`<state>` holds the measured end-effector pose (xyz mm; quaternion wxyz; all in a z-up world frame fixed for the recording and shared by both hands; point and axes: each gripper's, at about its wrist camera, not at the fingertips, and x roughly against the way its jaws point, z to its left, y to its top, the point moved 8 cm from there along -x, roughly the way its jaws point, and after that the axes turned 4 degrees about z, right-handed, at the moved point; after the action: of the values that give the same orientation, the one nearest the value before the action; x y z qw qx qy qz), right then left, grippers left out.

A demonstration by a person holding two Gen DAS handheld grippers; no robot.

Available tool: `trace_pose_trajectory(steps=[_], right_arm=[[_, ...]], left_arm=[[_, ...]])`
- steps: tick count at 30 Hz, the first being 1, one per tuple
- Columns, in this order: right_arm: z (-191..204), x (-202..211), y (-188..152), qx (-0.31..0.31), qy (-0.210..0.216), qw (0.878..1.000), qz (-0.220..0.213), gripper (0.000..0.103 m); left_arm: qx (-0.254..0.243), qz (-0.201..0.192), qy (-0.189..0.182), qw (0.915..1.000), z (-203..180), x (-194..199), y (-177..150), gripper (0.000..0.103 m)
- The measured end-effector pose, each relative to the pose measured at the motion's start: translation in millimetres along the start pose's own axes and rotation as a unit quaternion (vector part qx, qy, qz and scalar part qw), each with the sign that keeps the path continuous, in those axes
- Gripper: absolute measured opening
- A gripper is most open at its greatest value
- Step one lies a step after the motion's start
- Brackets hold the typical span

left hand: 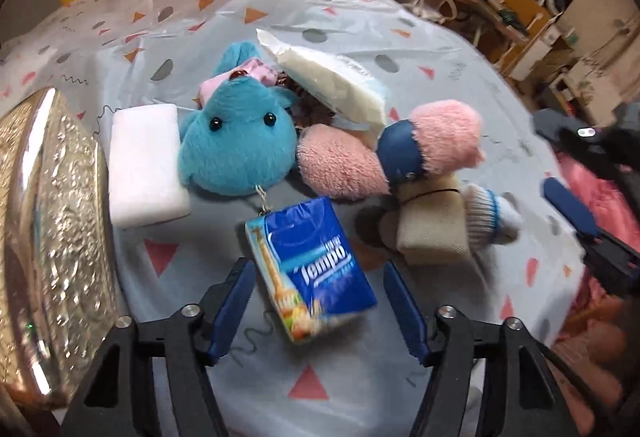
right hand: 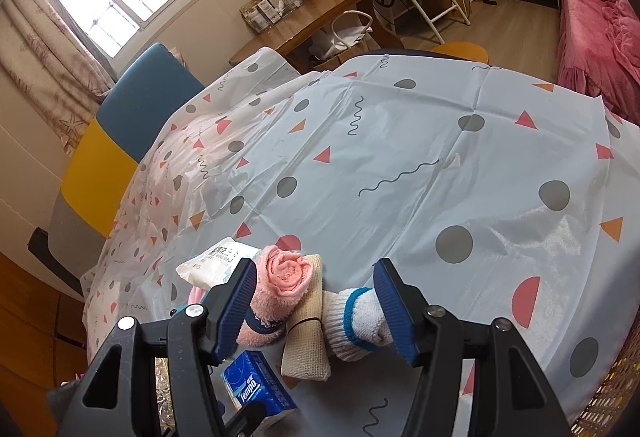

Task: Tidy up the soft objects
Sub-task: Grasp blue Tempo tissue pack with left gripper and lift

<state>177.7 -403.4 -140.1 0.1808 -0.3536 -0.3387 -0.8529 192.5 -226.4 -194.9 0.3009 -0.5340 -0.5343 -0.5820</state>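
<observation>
While the soft things lie heaped in one loose cluster on the tablecloth (left hand: pixel 360 37), the left gripper (left hand: pixel 318 301) hangs over the nearest of them, a blue tissue pack (left hand: pixel 310 273), which lies flat between the spread jaws with a clear gap to each pad; nothing is gripped, and the wide stance reads as a setting to straddle the pack's width before closing; beyond it sit a blue plush (left hand: pixel 236 145), a white sponge (left hand: pixel 146 167) just to its left, a white wipes packet (left hand: pixel 336 85) propped on the pile, a pink towel roll (left hand: pixel 444 137) in a dark band, another pink piece (left hand: pixel 340 169), a beige cloth (left hand: pixel 432 233) and a white sock (left hand: pixel 488 215) with a blue stripe; a silver embossed tray (left hand: pixel 52 217) stands at the left edge, likely the place meant for sorted items, which would explain starting with the item on that side. Over on the other side, the right gripper (right hand: pixel 316 307) is about half open around the sock (right hand: pixel 360 317), roll (right hand: pixel 280 289) and cloth (right hand: pixel 308 341); whether its pads press any of them I cannot tell; it seems to be waiting.
</observation>
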Motion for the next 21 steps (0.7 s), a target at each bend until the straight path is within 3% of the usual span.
trace_pose_trajectory(steps=[3,4,6,15,21], right_arm=[[1,-1,0,-0.001,0.002,1.000,0.002,0.062],[1,-1,0,0.000,0.002,1.000,0.003,0.062],[1,-2,0,0.001,0.000,1.000,0.003,0.062],[18,-4,-6,0.046,0.005,0.999,0.006,0.062],[47,-20,-26,0.097,0.047,0.992,0.059,0.054]], left_arm=[[-0.007,0.013,0.028,0.9995,2,-21,0,0.071],[-0.013,0.019,0.028,0.9993,2,-26,-3,0.065],[-0.049,-0.009,0.040,0.9980,0,-20,-9,0.060],[-0.150,-0.059,0.015,0.9869,1,21,-77,0.057],[-0.168,-0.086,0.009,0.9819,25,51,-118,0.057]])
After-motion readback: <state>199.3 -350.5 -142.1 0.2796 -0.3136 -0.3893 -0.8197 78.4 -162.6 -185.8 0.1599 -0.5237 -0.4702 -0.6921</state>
